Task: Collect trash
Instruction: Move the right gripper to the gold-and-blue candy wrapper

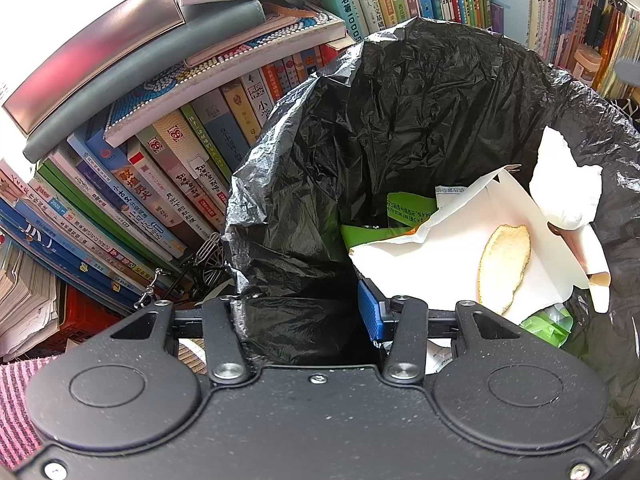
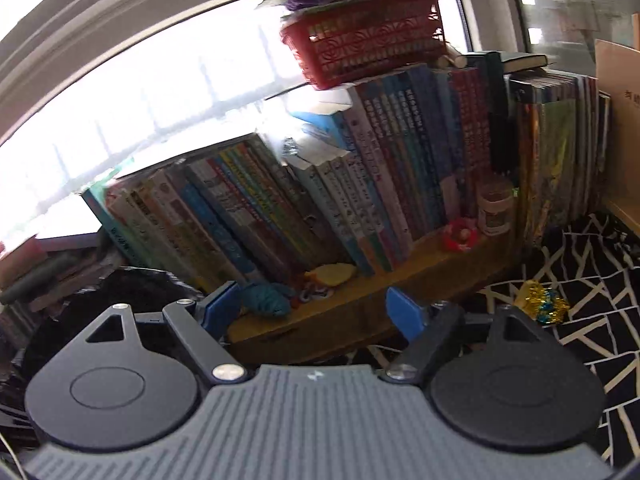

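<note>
My left gripper [image 1: 304,312] is clenched on the bunched rim of the black trash bag [image 1: 420,112], whose open mouth spreads ahead of and to the right of the jaws; inside it, just beyond the right jaw, lie a white paper carton [image 1: 448,256] with a strip of orange peel [image 1: 504,264] on it, a crumpled white tissue [image 1: 568,188] and green packaging [image 1: 404,208]. My right gripper [image 2: 316,312] is released, its jaws wide with nothing between them. Ahead of them runs a wooden shelf [image 2: 360,304] of books [image 2: 320,200], and a gold-and-blue foil wrapper [image 2: 542,304] lies right of the right jaw on the black-and-white patterned cloth [image 2: 592,280].
</note>
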`<act>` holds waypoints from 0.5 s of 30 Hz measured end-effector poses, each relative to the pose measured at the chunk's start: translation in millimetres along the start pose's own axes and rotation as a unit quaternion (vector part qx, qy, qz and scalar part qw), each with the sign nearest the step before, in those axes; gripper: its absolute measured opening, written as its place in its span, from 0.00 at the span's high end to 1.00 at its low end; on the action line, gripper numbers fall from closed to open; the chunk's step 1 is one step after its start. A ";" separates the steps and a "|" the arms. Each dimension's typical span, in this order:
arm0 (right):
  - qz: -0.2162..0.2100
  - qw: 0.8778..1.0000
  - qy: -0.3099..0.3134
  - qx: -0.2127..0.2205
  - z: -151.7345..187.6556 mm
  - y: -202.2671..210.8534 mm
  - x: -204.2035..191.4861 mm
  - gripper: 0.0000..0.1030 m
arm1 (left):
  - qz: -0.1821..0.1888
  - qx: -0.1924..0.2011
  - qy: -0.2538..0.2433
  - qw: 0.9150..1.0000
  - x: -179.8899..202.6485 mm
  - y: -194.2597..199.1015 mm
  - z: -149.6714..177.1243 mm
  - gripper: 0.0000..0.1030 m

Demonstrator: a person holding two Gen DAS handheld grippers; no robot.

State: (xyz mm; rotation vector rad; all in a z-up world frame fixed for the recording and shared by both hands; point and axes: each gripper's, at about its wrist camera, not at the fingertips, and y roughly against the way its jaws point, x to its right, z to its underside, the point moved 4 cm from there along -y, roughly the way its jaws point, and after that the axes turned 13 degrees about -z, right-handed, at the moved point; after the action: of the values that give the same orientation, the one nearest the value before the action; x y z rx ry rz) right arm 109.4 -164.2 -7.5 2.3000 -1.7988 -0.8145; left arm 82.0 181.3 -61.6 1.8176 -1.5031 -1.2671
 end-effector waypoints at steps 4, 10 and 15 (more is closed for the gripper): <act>0.075 0.997 -0.004 -0.009 16.6 -15.7 47.3 0.15 | -0.001 -0.001 0.000 1.000 0.1 -0.1 0.0 0.57; 0.167 0.983 -0.072 -0.022 49.3 -25.4 139.6 0.15 | -0.002 -0.001 0.000 1.000 1.0 0.5 -0.3 0.57; 0.222 0.970 -0.076 -0.055 77.6 -27.6 180.5 0.15 | -0.004 -0.003 -0.001 1.000 1.9 0.5 -0.7 0.57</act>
State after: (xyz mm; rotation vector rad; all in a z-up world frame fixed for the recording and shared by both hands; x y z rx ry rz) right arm 124.6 -305.3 -146.2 1.7050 -2.1536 -0.9960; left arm 82.3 179.3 -61.5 1.8213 -1.4924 -1.2754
